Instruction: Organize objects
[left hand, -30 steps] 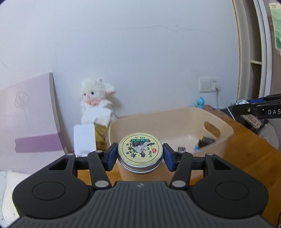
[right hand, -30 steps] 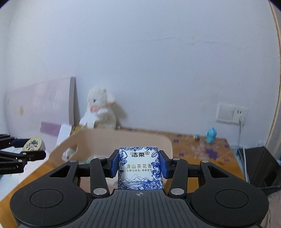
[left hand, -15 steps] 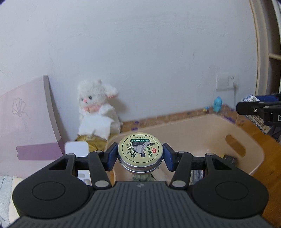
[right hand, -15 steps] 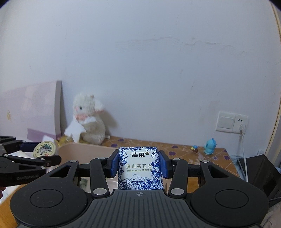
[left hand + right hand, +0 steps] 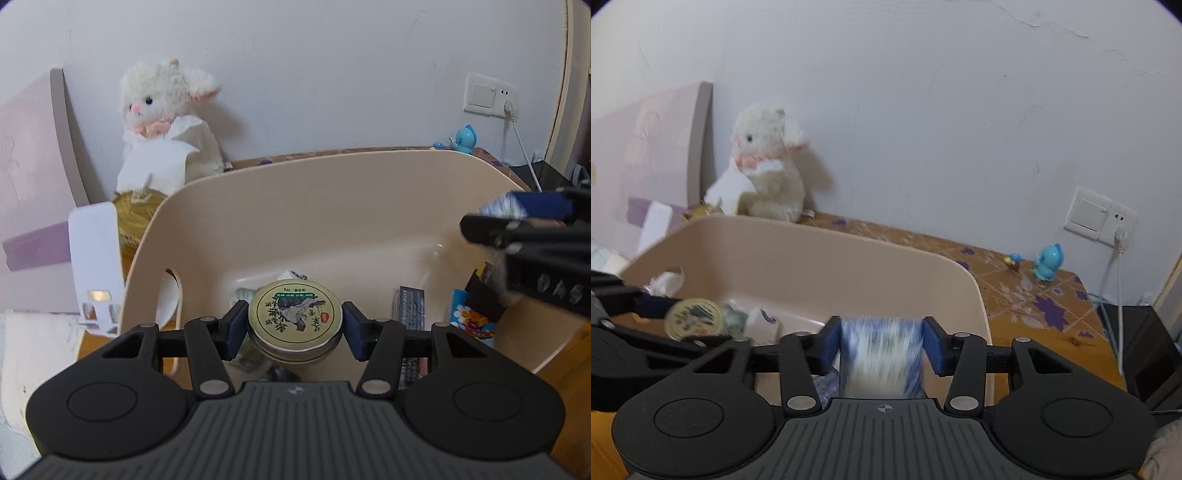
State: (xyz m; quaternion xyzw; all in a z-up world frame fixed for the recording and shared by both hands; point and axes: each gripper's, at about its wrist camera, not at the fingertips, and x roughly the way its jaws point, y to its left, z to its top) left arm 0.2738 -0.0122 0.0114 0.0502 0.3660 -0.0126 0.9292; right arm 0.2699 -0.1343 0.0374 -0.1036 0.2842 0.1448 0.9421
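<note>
The left gripper [image 5: 294, 329] is clamped on a round tin [image 5: 294, 320] with a pale yellow lid printed with green leaves, its blue pads pressing the tin's sides. It holds the tin above the near part of the beige tub [image 5: 332, 206], over the tub's floor. The right gripper [image 5: 881, 350] grips a blue and white tissue pack [image 5: 880, 356], blurred in its own view, with a blue pad on each side; the pack hangs over the near right corner of the tub [image 5: 812, 258].

On the tub's floor, beneath and beyond the tin, lie a small white packet [image 5: 291, 275] and something pale green I cannot make out. To the right on that floor are a dark flat item with fine print [image 5: 410, 308] and a bright blue packet [image 5: 469, 319]. The oval handle hole [image 5: 171, 306] is cut in the tub's left wall.

Left of the tub stands a white plastic piece [image 5: 94, 251]. Behind the tub's far left corner a white plush lamb [image 5: 166, 122] sits against the wall. Behind the far right corner, a small blue figurine [image 5: 1049, 261] stands on the wooden table [image 5: 1027, 291], below a wall socket [image 5: 1099, 214].
</note>
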